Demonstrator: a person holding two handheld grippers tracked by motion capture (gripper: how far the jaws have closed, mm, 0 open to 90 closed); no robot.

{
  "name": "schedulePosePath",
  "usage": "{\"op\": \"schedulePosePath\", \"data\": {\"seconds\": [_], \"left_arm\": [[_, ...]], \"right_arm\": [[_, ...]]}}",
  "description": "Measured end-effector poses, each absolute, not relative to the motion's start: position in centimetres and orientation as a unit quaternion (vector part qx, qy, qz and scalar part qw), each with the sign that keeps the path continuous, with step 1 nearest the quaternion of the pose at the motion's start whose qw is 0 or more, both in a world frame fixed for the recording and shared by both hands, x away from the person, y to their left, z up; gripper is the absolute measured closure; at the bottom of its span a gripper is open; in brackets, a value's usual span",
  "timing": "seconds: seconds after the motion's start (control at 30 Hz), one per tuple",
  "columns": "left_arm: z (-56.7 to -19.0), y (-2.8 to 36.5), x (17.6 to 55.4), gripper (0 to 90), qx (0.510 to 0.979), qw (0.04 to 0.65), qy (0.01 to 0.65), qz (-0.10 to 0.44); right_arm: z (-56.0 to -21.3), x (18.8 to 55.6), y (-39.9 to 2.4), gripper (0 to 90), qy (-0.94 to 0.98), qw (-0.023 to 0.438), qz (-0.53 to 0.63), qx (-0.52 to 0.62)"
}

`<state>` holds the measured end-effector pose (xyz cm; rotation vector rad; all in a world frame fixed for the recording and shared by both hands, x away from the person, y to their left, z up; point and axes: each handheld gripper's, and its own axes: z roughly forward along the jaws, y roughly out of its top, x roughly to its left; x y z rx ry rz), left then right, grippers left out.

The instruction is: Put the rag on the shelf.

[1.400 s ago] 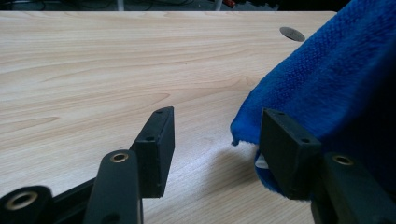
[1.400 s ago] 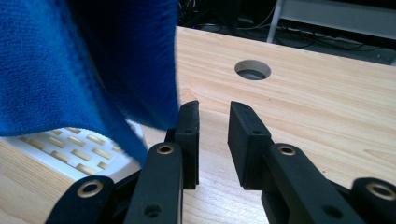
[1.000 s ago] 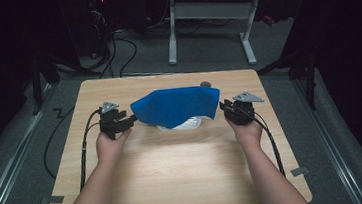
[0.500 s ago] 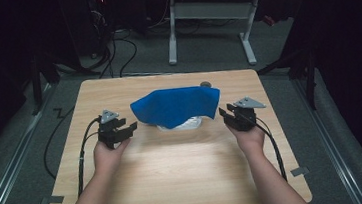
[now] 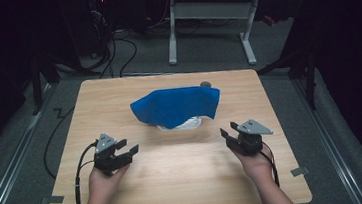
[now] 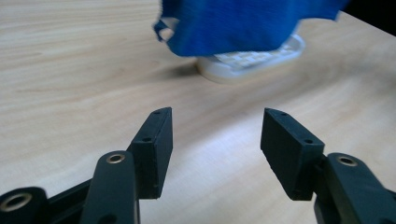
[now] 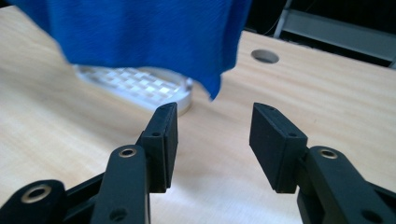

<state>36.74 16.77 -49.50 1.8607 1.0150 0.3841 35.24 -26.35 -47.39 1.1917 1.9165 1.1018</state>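
Grippers (image 5: 129, 151) (image 5: 228, 133) gape, clear of blue cloth (image 5: 177, 105).

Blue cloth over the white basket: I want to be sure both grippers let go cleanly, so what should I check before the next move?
1. Left gripper empty, jaws apart: ok.
2. Right gripper empty, jaws just opened: ok.
3. Blue cloth draped over the white basket: ok.
4. Both grippers apart from the cloth: ok.
5. Basket fully covered: not ok, its near edge shows.
6. Basket's contents: cannot tell.
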Motion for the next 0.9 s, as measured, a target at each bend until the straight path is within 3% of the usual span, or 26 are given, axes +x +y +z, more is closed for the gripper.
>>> {"op": "schedulePosePath", "data": {"seconds": [0.27, 0.33, 0.5, 0.9], "left_arm": [[-51.1, 14.0, 31.9, 43.5, 0.777, 0.448, 0.411, 0.165], [-51.8, 13.0, 31.2, 45.6, 0.774, 0.453, 0.421, 0.135], [-51.6, 11.9, 31.4, 44.9, 0.801, 0.447, 0.372, 0.143], [-52.3, 13.4, 32.3, 43.5, 0.789, 0.446, 0.401, 0.129]], "right_arm": [[-48.6, 30.8, -24.6, 48.7, 0.719, 0.280, 0.434, 0.466], [-49.2, 30.2, -24.2, 48.0, 0.715, 0.281, 0.435, 0.469], [-50.6, 30.0, -23.1, 45.6, 0.763, 0.275, 0.405, 0.422], [-51.2, 31.0, -23.2, 44.6, 0.778, 0.265, 0.397, 0.409]]}}
